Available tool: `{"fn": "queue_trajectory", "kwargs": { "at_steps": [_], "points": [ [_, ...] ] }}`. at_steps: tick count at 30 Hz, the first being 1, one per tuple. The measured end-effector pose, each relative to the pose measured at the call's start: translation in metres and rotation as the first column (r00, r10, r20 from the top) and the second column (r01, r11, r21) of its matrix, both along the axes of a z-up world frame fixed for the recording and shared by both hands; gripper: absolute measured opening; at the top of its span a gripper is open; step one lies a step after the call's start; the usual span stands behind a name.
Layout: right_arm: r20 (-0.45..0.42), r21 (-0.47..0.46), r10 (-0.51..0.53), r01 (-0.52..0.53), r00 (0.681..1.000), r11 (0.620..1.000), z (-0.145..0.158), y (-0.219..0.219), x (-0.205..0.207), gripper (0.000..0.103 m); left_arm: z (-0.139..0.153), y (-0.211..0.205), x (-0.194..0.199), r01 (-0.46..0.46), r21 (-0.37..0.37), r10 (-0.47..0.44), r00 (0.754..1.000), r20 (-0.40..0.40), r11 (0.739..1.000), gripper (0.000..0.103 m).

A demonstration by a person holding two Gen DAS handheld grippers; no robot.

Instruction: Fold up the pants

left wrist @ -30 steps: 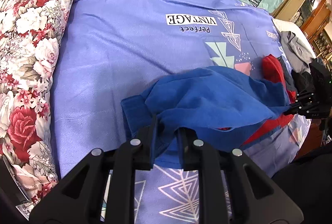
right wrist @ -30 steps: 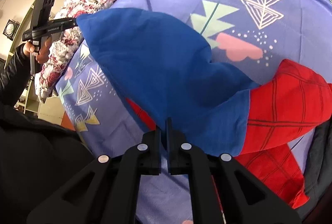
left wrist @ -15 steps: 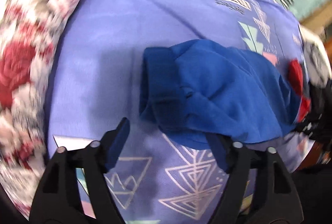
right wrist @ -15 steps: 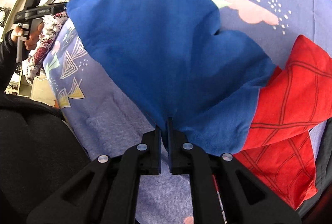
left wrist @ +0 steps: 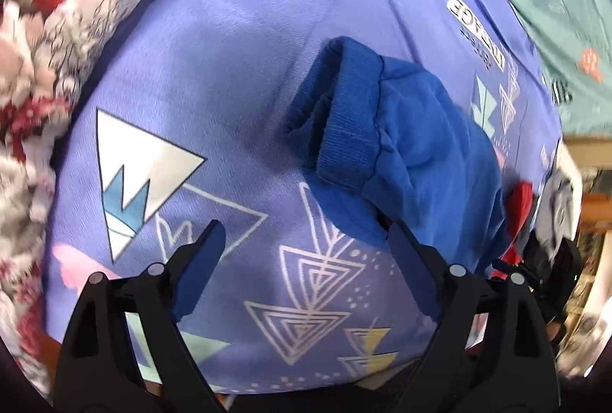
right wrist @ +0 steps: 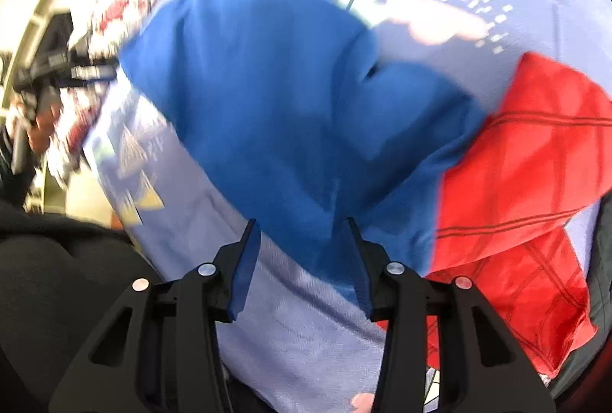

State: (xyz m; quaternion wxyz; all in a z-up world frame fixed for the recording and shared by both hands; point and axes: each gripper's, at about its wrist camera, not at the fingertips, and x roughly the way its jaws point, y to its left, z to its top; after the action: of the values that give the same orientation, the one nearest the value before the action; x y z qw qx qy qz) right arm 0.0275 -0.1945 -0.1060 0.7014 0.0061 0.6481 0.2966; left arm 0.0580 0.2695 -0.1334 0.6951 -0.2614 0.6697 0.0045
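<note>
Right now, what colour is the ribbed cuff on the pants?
Blue, matching the pants; the ribbed cuff shows best in the left wrist view.

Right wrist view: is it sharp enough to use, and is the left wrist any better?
Right wrist view: smeared by motion, with the blue pants and the bedsheet print soft, though the right gripper stays crisp. Left wrist view: sharper at the pants cuff, with blur on the floral pillow and strong fisheye bulge.
</note>
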Motion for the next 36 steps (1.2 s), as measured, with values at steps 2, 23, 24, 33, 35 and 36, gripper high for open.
{"fn": "queue_trajectory", "kwargs": {
  "at_steps": [2,23,24,33,35,36],
  "points": [
    [0.052,-0.008,-0.032,0.032,0.998,0.999,0.008,-0.006,0.004,0.045,-0.001,0.0,0.001,-0.017,0.005,0.017,1.0,-0.005,1.0,0.089],
    [0.034,-0.199,-0.031,0.037,0.999,0.979,-0.019,-0.008,0.001,0.041,-0.009,-0.042,0.03,0.008,0.011,-0.008,1.0,-0.011,1.0,0.062],
    [0.035,-0.207,-0.026,0.033,0.999,0.978,-0.02,-0.003,-0.001,0.041,-0.007,-0.043,0.032,0.019,0.018,-0.019,1.0,-0.009,1.0,0.057],
    [0.042,-0.191,-0.061,0.068,0.997,0.979,-0.022,0.001,-0.007,0.041,-0.027,-0.031,0.036,-0.115,-0.128,0.109,0.993,-0.053,0.985,0.051],
    [0.047,-0.189,-0.063,0.071,0.997,0.979,-0.02,-0.001,-0.006,0.041,-0.031,-0.031,0.035,-0.135,-0.144,0.128,0.99,-0.055,0.98,0.051],
    [0.048,-0.186,-0.065,0.073,0.997,0.98,-0.02,-0.003,-0.005,0.041,-0.032,-0.031,0.034,-0.146,-0.149,0.14,0.989,-0.051,0.978,0.051]
  ]
}}
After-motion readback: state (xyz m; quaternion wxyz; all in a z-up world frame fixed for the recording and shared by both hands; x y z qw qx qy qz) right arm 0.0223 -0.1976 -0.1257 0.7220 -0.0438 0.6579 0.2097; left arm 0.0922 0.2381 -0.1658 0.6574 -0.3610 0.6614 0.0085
